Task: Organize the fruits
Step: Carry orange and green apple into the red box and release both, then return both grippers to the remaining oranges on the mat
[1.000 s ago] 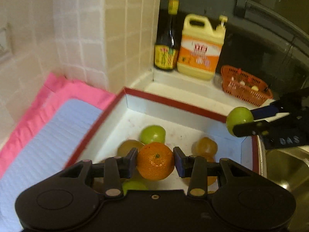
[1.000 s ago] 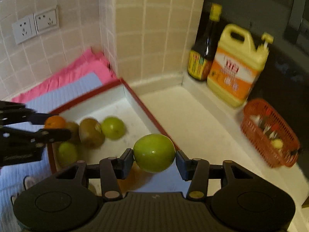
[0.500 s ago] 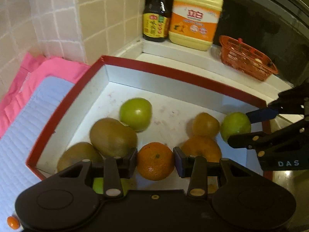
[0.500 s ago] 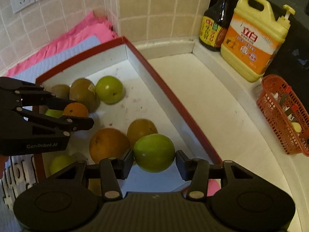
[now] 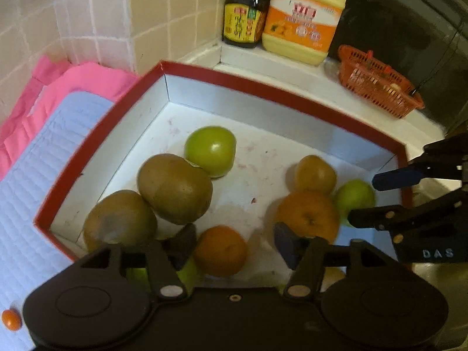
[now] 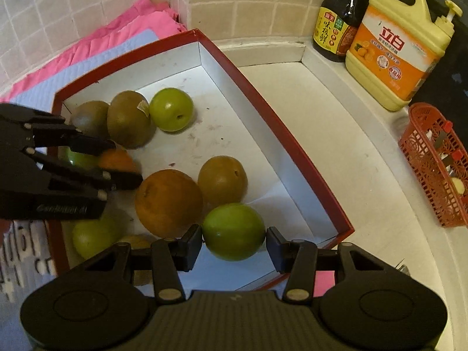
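A red-rimmed white box (image 5: 263,87) holds several fruits: a green one (image 5: 211,149), two brown kiwis (image 5: 175,188), a large orange (image 5: 307,213) and a brownish-orange fruit (image 5: 314,174). My left gripper (image 5: 234,244) is low inside the box and its jaws are opening. A small orange (image 5: 219,250) lies between them with a clear gap to the right pad. My right gripper (image 6: 233,244) is shut on a green fruit (image 6: 233,231), just above the box floor beside the large orange (image 6: 168,201). The left gripper (image 6: 125,162) also shows in the right wrist view.
A dark sauce bottle (image 5: 242,8) and a yellow detergent jug (image 5: 304,20) stand on the ledge behind the box. An orange-red basket (image 5: 380,87) sits to the right. Pink and blue mats (image 5: 44,161) lie left of the box against the tiled wall.
Both grippers have come down into the box. The left jaws have spread away from the small orange, which now rests on the box floor. The right gripper still grips its green fruit.
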`<state>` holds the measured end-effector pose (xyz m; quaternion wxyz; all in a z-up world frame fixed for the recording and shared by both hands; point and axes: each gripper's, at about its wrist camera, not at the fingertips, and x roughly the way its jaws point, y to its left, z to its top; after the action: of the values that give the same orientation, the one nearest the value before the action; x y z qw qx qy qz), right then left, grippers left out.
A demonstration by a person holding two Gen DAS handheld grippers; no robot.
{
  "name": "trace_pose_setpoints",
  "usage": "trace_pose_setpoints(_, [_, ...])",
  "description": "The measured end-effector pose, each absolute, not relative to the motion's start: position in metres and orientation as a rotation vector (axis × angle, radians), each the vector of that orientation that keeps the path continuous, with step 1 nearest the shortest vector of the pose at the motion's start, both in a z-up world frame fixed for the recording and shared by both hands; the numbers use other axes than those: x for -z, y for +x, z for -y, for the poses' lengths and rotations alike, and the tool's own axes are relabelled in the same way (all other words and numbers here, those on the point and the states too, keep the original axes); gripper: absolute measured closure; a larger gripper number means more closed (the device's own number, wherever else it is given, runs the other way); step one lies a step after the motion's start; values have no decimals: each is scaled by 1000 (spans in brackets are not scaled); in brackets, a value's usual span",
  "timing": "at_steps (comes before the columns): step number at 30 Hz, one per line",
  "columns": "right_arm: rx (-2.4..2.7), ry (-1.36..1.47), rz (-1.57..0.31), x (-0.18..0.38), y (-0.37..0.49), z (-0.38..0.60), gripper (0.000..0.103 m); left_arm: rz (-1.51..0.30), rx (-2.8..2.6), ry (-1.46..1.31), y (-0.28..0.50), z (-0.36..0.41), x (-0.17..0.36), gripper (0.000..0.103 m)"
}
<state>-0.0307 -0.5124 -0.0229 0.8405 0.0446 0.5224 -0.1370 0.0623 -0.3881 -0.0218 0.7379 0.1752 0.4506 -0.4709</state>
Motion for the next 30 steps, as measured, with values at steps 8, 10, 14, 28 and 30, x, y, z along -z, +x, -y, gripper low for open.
trace_pose_setpoints(8, [355,72,-971,-34,-50,502,36,-861,1007,282,70,329,-40,24])
trace_pose_setpoints(10, [360,61,-941,-47,-53,494,32,-826,984,268,72,312,-54,23])
trace_pose_setpoints(14, [335,29,-880,-71,-47,472,25,-764,913,229,78,270,-79,23])
trace_pose_setpoints(28, [90,13,-696,-126,11,372,17,-597,468,66,103,54,-158,23])
trace_pose_setpoints(30, [53,13,-695,-127,20,358,17,-594,422,53,101,31,-159,23])
